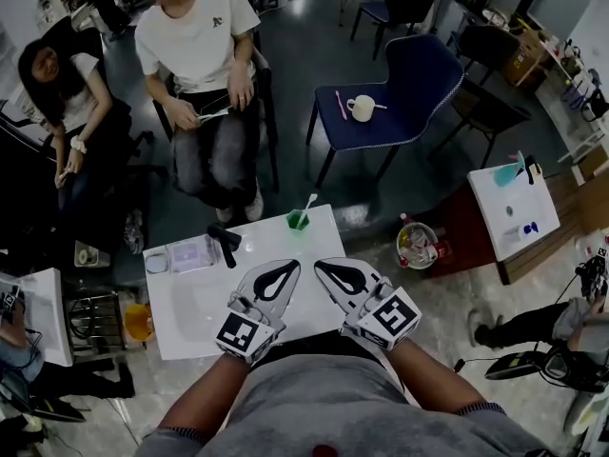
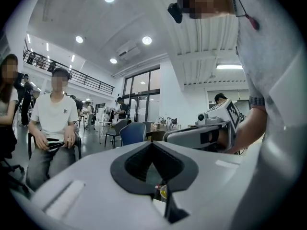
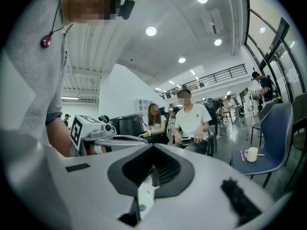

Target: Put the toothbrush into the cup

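Note:
On the small white table (image 1: 190, 303) a green cup (image 1: 298, 221) stands at the far edge, and a white toothbrush (image 1: 307, 204) leans out of it. My left gripper (image 1: 289, 265) and right gripper (image 1: 320, 264) hover side by side over the table's near half, short of the cup. Both have their jaws together with nothing between them. In the left gripper view the left gripper (image 2: 153, 144) points level at the room, with the right gripper (image 2: 201, 134) beside it. The right gripper (image 3: 153, 149) looks the same in its own view. Neither gripper view shows the cup.
A black object (image 1: 225, 244) and a clear box (image 1: 193, 253) lie at the table's far left. Beyond it stands a blue chair (image 1: 404, 84) bearing a white mug (image 1: 362, 108) and a pink toothbrush (image 1: 340, 105). Two people sit at the far left. Another white table (image 1: 514, 208) is at the right.

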A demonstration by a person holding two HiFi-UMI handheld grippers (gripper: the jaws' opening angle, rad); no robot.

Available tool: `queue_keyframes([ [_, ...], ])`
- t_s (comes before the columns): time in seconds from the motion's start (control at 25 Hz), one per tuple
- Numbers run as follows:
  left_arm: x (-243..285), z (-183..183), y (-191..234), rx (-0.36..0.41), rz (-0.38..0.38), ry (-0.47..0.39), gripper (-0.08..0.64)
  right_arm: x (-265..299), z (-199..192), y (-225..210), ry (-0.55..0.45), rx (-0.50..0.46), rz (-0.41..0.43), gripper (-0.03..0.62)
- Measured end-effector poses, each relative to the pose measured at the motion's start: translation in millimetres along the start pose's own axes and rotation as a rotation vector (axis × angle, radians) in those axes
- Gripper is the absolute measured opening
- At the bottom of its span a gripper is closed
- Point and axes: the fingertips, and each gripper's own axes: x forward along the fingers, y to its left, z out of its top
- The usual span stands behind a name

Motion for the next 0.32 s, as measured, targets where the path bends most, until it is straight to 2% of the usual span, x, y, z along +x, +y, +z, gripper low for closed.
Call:
queue_keyframes([
  [0.32,0.1,-1.9,-4.8,-0.036,-0.003,0.035,0.008,-0.2,-2.4,0.3,-0.004,0.004,-0.002,0.014],
])
